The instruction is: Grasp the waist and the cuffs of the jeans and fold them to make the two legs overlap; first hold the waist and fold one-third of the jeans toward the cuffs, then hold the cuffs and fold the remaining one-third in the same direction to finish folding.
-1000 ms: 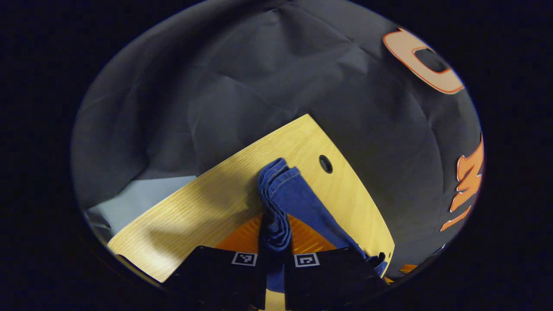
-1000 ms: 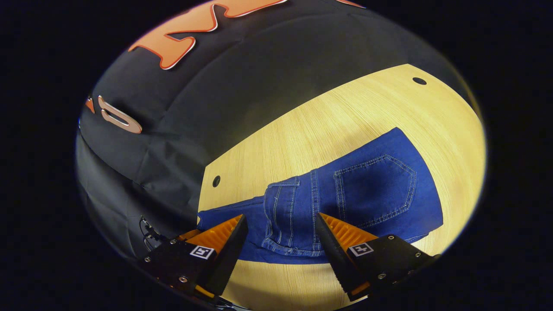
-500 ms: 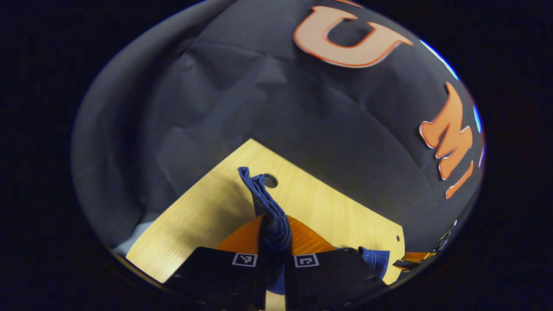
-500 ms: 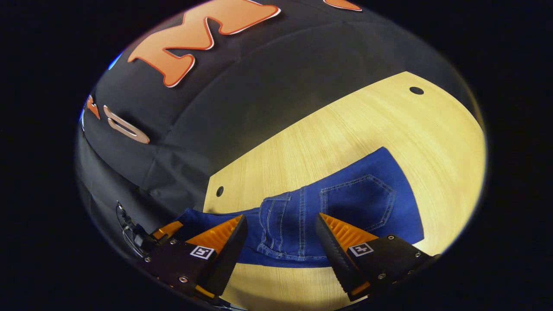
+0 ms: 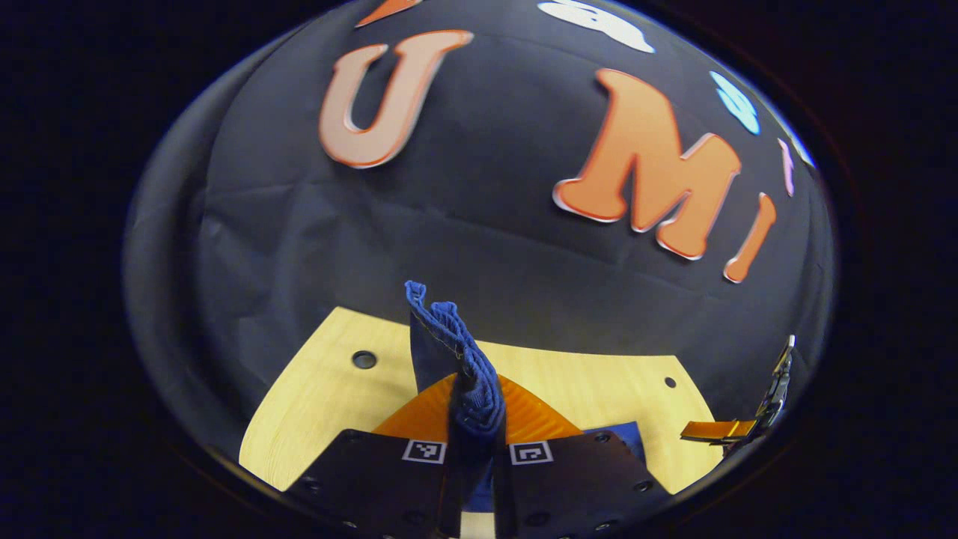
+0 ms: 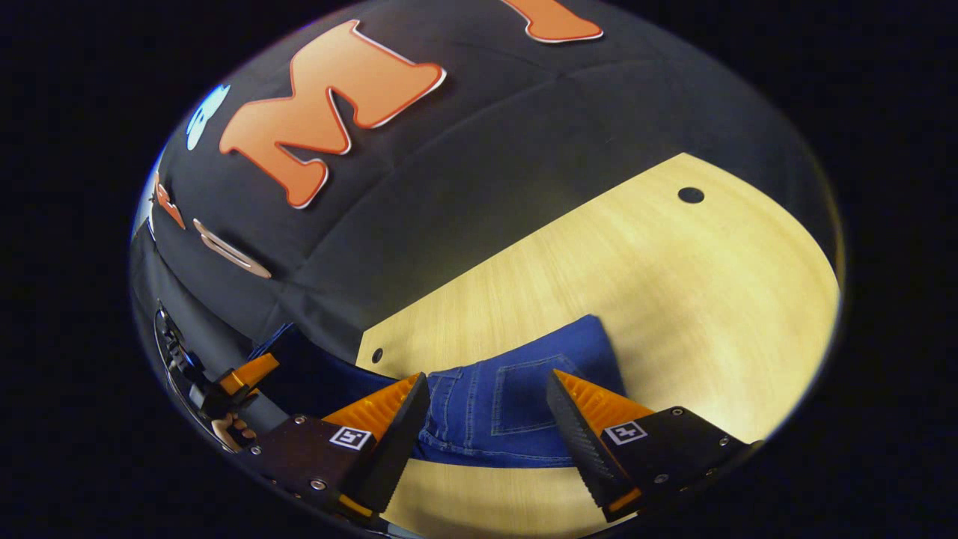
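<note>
A light wooden table (image 6: pixel 658 299) stands against the booth's black cloth wall (image 6: pixel 464 150), with small dark holes (image 6: pixel 690 195) near its corners; in the left gripper view the same table (image 5: pixel 329 389) shows with a hole (image 5: pixel 364 359) at the left. The left gripper (image 5: pixel 473 419) is clenched on a bunched fold of the blue jeans (image 5: pixel 456 359), both fingers pressing the denim, which sticks up between them above the tabletop. At the far right edge of that view the right gripper (image 5: pixel 737 428) shows small. In the right gripper view the left gripper (image 6: pixel 239 378) appears at the far left, with a hand (image 6: pixel 228 430) on it and cloth trailing from it; the jeans (image 6: pixel 516 397) lie flat on the table, back pocket (image 6: pixel 531 393) upward; the right gripper (image 6: pixel 486 427) hovers over them with its fingers spread wide, holding nothing. Compared with a second ago, the left gripper has swung round, so more wall and less table faces it, and the held denim stands more upright; the jeans seen from the right gripper look shorter.
</note>
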`<state>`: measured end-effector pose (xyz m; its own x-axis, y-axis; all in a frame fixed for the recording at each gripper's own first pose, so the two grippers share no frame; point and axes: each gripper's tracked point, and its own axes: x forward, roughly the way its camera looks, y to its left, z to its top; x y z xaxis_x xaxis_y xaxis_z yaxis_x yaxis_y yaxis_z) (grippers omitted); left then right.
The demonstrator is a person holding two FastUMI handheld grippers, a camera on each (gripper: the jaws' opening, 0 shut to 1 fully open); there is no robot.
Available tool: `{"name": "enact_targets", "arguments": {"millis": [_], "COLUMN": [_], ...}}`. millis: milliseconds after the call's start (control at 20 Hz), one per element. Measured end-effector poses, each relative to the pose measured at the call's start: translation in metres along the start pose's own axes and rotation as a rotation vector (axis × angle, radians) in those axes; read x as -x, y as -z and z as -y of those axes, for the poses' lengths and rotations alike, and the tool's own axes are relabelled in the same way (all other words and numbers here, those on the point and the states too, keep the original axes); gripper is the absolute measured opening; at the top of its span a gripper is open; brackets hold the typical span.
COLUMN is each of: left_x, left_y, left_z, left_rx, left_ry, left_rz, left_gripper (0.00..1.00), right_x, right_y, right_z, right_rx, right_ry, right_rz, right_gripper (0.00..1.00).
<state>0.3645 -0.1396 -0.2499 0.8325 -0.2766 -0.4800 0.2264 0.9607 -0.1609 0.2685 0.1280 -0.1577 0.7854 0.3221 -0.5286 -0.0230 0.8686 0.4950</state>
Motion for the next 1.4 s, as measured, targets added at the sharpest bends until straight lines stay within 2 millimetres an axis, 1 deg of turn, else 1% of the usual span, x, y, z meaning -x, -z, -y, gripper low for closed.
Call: {"name": "enact_targets", "arguments": {"millis": [100,200,300,350,450,500,550,650,700,750,800,850,950,1000,1050,1150,1250,1300,1350,1400], "left_x": [-0.002,-0.004,-0.014,-0.021,-0.032,-0.035,-0.041,-0.053,-0.063,-0.076,-0.084,-0.092,-0.096,-0.097,-0.099,-0.1,-0.102,-0.102,-0.1,-0.098], "left_y": [0.001,0.01,0.033,0.047,0.084,0.103,0.124,0.168,0.189,0.207,0.226,0.243,0.272,0.28,0.286,0.288,0.292,0.294,0.295,0.298], "left_z": [0.05,0.101,0.147,0.17,0.211,0.23,0.248,0.272,0.28,0.285,0.289,0.288,0.288,0.288,0.287,0.288,0.283,0.28,0.28,0.281], "left_rx": [-0.055,-0.096,-0.116,-0.128,-0.154,-0.168,-0.188,-0.243,-0.279,-0.311,-0.335,-0.355,-0.376,-0.383,-0.391,-0.385,-0.373,-0.364,-0.352,-0.336], "left_ry": [0.05,0.102,0.151,0.172,0.205,0.226,0.242,0.256,0.252,0.245,0.237,0.224,0.202,0.197,0.193,0.192,0.197,0.198,0.207,0.217], "left_rz": [-0.003,-0.022,-0.061,-0.082,-0.135,-0.169,-0.204,-0.263,-0.29,-0.318,-0.35,-0.382,-0.425,-0.437,-0.442,-0.449,-0.461,-0.467,-0.475,-0.486], "left_gripper": [0.16,0.17,0.17,0.17,0.17,0.17,0.17,0.17,0.17,0.17,0.17,0.17,0.17,0.17,0.17,0.17,0.19,0.22,0.22,0.29], "right_x": [0.018,0.032,0.049,0.057,0.075,0.08,0.082,0.091,0.095,0.097,0.1,0.102,0.105,0.106,0.106,0.104,0.102,0.102,0.102,0.102], "right_y": [-0.012,-0.019,-0.024,-0.024,-0.021,-0.017,-0.013,-0.004,0.0,0.004,0.007,0.009,0.013,0.014,0.015,0.018,0.022,0.022,0.024,0.025], "right_z": [0.022,0.045,0.071,0.084,0.117,0.131,0.14,0.158,0.166,0.169,0.173,0.174,0.178,0.178,0.178,0.176,0.173,0.172,0.171,0.169], "right_rx": [0.0,-0.006,-0.016,-0.023,-0.046,-0.061,-0.077,-0.104,-0.112,-0.115,-0.115,-0.113,-0.107,-0.106,-0.103,-0.1,-0.095,-0.093,-0.09,-0.087], "right_ry": [0.017,0.037,0.057,0.07,0.108,0.124,0.138,0.162,0.173,0.179,0.185,0.188,0.193,0.196,0.197,0.198,0.192,0.189,0.185,0.182], "right_rz": [0.024,0.04,0.057,0.064,0.068,0.065,0.061,0.055,0.05,0.046,0.042,0.04,0.036,0.033,0.031,0.022,0.013,0.009,0.006,0.003], "right_gripper": [0.97,0.97,0.97,0.97,0.98,0.97,0.97,0.97,0.97,0.97,0.97,0.97,0.97,0.97,0.97,0.97,0.97,0.97,0.97,0.97]}}
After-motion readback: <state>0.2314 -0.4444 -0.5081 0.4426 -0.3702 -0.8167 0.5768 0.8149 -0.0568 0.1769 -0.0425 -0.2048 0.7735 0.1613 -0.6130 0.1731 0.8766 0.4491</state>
